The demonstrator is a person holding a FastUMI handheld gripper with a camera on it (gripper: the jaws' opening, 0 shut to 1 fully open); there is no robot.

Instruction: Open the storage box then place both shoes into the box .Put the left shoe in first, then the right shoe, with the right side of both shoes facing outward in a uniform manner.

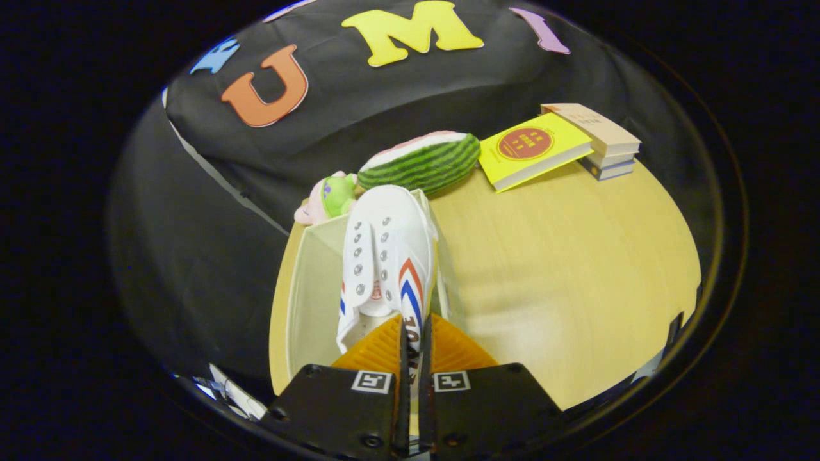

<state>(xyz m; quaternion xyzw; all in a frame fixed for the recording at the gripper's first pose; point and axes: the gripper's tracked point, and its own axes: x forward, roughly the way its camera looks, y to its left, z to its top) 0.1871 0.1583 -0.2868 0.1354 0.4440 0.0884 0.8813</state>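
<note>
1. Where the two fingers point(384, 349) meet, hand-held gripper point(415, 342) pressed together on the heel wall of a white shoe point(387, 256), both fingers pinching it.
2. Shoe: white canvas with two rows of metal eyelets, no laces visible, red and blue chevron stripes on the side toward the open surface (lettering on the heel partly hidden by the fingers).
3. Shoe toe pointing away from the fingers, body held over the open storage box point(314, 301), along the box wall nearest the open surface; contact with the box floor cannot be told.
4. Storage box: pale, translucent walls, standing at the edge of the light wooden surface point(564, 269), just ahead of the fingers.
5. Beyond the box: a watermelon-slice plush point(423, 160) and, beside it, a small pink and green plush toy point(330, 195).
6. Farther along the surface: a yellow book point(535, 150) leaning on a short stack of books point(605, 150).
</note>
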